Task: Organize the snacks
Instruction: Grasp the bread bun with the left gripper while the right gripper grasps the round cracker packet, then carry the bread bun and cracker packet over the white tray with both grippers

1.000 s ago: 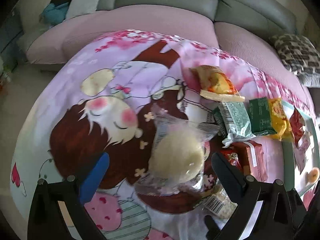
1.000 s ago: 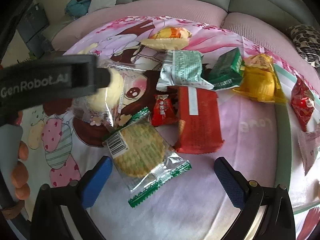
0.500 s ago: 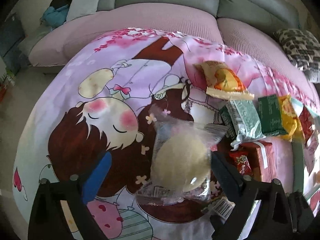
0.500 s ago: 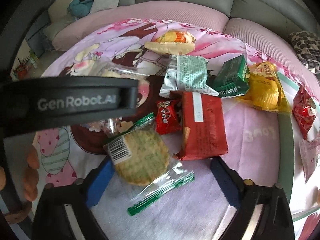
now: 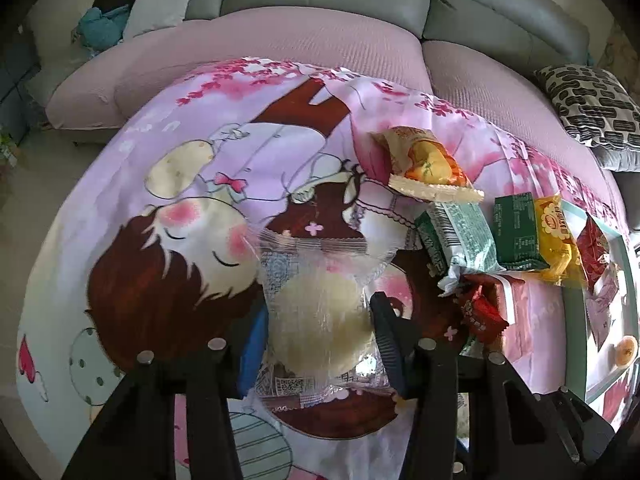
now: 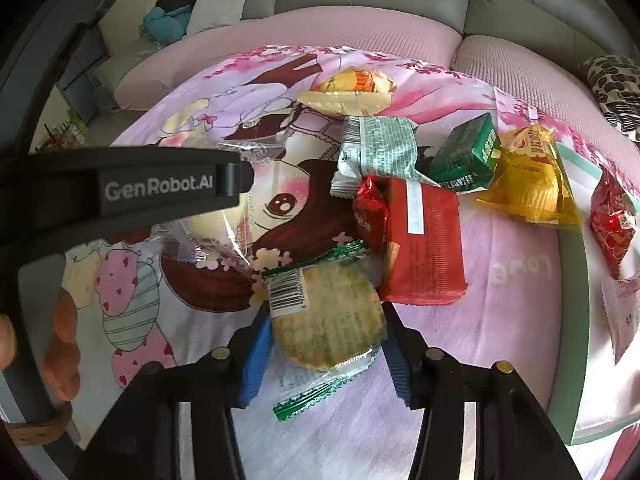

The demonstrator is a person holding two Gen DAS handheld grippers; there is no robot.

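Observation:
My left gripper (image 5: pixel 318 336) is shut on a clear packet with a pale round cake (image 5: pixel 320 320), its fingers pressing both sides. My right gripper (image 6: pixel 326 344) is shut on a green-edged packet with a round rice cracker (image 6: pixel 326 320). The left gripper's body (image 6: pixel 160 188) crosses the left of the right wrist view and hides most of the pale cake packet there. Both packets rest on the cartoon-print cloth (image 5: pixel 200 200).
Other snacks lie to the right: an orange-yellow packet (image 6: pixel 348 92), a silver-green packet (image 6: pixel 376 148), a green box (image 6: pixel 466 156), a yellow packet (image 6: pixel 528 176), a red packet (image 6: pixel 424 240), small red packets (image 6: pixel 612 220). A teal-rimmed tray (image 6: pixel 568 280) is at right. A sofa (image 5: pixel 320 0) stands behind.
Both grippers moved forward and closed: the left onto the pale cake packet, the right onto the rice cracker packet. Both were open a second ago.

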